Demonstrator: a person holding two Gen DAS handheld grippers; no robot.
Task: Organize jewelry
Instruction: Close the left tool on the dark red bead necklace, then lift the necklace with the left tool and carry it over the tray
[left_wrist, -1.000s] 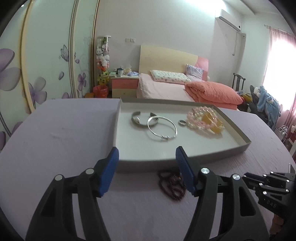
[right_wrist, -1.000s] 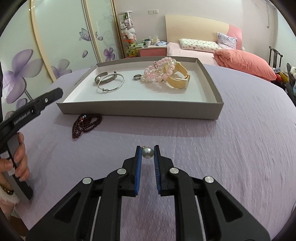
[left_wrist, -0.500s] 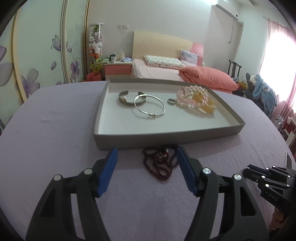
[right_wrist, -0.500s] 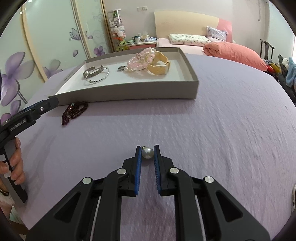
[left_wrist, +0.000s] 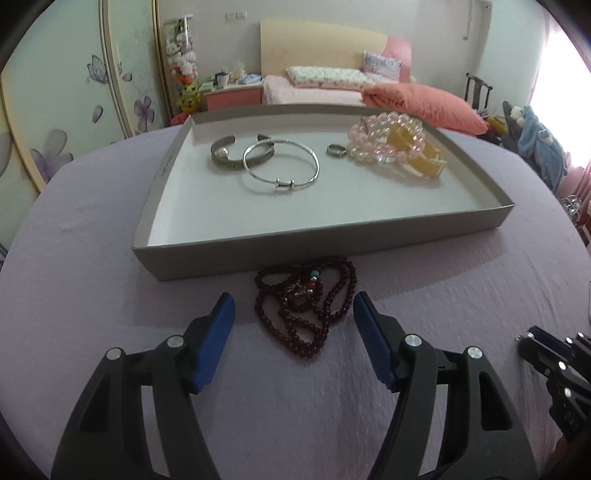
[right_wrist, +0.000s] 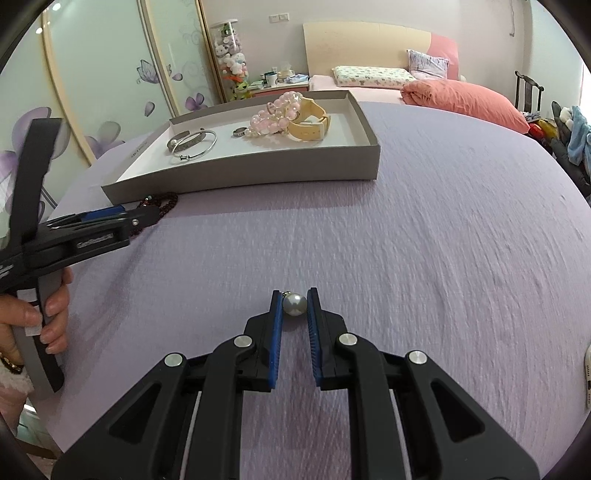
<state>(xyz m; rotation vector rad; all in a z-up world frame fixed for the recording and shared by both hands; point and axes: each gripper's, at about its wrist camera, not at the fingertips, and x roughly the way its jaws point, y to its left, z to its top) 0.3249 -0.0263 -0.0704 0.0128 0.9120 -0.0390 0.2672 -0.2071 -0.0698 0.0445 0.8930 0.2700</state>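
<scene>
Left wrist view: left gripper (left_wrist: 293, 314) spread wide, the dark red beaded necklace (left_wrist: 306, 304) lying on the lilac cloth between its 2 fingers, grey cardboard tray (left_wrist: 321, 240) just beyond.

Right wrist view: right gripper (right_wrist: 294, 305) clamped on a round grey pearl pendant (right_wrist: 294, 305) at the fingertips.

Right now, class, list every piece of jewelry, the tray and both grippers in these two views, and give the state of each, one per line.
Shallow grey cardboard tray: open-topped, flat on purple cloth.
Dark red bead necklace: heaped on cloth outside tray, between open left gripper fingers.
Grey pearl pendant: clamped by right gripper.
Thin silver bangle: in tray, overlapping silver cuff.
Small silver ring: in tray.
Pink bead bracelets: piled in tray.
</scene>
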